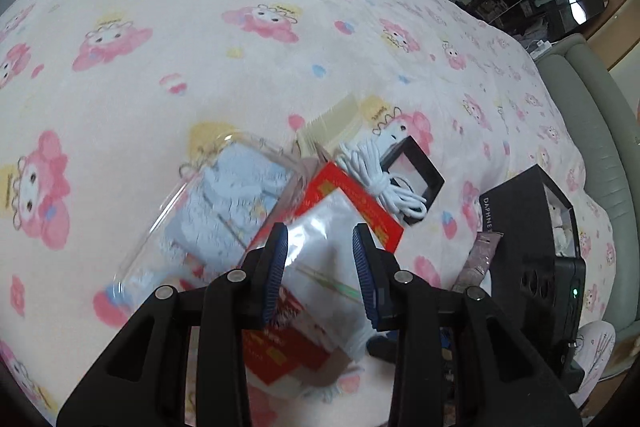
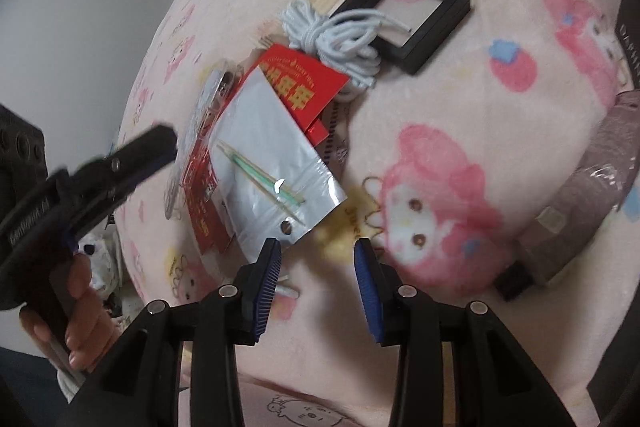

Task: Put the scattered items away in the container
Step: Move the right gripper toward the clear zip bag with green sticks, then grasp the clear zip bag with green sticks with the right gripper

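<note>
Across the pink cartoon-print bed blanket [image 2: 460,99] at frame centre lie a silvery plastic pouch [image 2: 264,143], red envelopes [image 2: 304,83], a white cord bundle [image 2: 340,39] and a black square frame [image 2: 408,15]. Both the left tool [image 1: 320,259] and right tool [image 2: 318,279] hover with jaws parted, empty. At right, the black box [image 1: 524,223] is partly cut off.

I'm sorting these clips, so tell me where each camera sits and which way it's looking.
Left wrist: on the left claw, looking down at the clear zip bag; only its own fingers show.
Right wrist: on the right claw, looking down at the pink blanket; the left hand shows.
Shared: zip bag, red envelopes, white cable, black frame.
</note>
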Motion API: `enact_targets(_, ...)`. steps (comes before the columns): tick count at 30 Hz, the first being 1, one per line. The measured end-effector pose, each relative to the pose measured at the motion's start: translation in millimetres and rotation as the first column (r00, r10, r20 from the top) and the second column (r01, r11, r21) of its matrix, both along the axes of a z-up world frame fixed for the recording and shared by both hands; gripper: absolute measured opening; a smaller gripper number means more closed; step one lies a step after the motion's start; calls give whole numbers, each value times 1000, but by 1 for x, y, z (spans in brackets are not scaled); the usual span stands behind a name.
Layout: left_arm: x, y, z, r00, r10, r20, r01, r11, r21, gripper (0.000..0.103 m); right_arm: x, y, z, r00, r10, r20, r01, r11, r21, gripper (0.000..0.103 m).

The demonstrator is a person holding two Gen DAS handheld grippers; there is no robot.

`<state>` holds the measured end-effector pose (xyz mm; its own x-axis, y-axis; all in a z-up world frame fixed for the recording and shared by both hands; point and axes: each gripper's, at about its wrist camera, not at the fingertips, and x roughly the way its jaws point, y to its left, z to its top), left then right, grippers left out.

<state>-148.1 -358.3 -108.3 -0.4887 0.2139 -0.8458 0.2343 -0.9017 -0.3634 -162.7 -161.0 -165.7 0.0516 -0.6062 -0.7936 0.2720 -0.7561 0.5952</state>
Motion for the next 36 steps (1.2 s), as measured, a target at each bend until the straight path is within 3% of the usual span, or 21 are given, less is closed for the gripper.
enact_targets(3,-23,5,-7,999,-17,32,19,998,-57,33,-3,-6,0,999,-11,-32,11,1000,-17,31)
enact_targets(4,-26,7,-11,998,-14,54,18,996,-83,33,-5,-5,1,999,-21,-42,20,999,-25,22)
enact_targets(6,-26,11,-17,995,-5,101,15,995,-98,33,-7,-3,6,996,-42,-75,41,999,-16,17)
enact_targets(13,8,26,-11,992,-82,94,75,994,78,33,-14,19,23,981,-102,-167,108,994,28,15)
enact_targets(15,13,27,-3,995,-81,59,76,994,79,34,-14,24,23,981,-95,-170,107,992,62,15)
enact_targets(18,4,22,2,999,-41,34,42,999,-20,35,-13,23,16,986,-93,-140,102,993,61,24)
enact_targets(21,-15,20,-8,997,-56,53,57,998,-8,35,-8,34,11,995,-58,-84,60,998,26,35)
enact_targets(24,-23,26,-20,994,-62,95,69,995,-71,35,-5,33,-1,998,-46,-38,46,999,-5,36)
enact_targets(26,-17,31,-18,992,-73,103,81,994,-72,35,-4,36,-3,998,-51,-46,50,999,-11,30)
enact_targets(27,-13,33,-17,991,-81,106,88,994,-59,35,-5,38,-2,997,-55,-54,54,998,-15,17)
enact_targets(28,-8,35,-15,990,-90,108,96,994,-48,35,-5,41,2,996,-61,-71,60,998,-19,15)
enact_targets(32,17,47,-14,983,-130,130,127,992,26,35,-5,52,17,988,-84,-128,81,996,-27,13)
enact_targets(36,44,60,-7,979,-150,136,150,989,6,35,-2,61,23,988,-80,-135,80,997,-10,13)
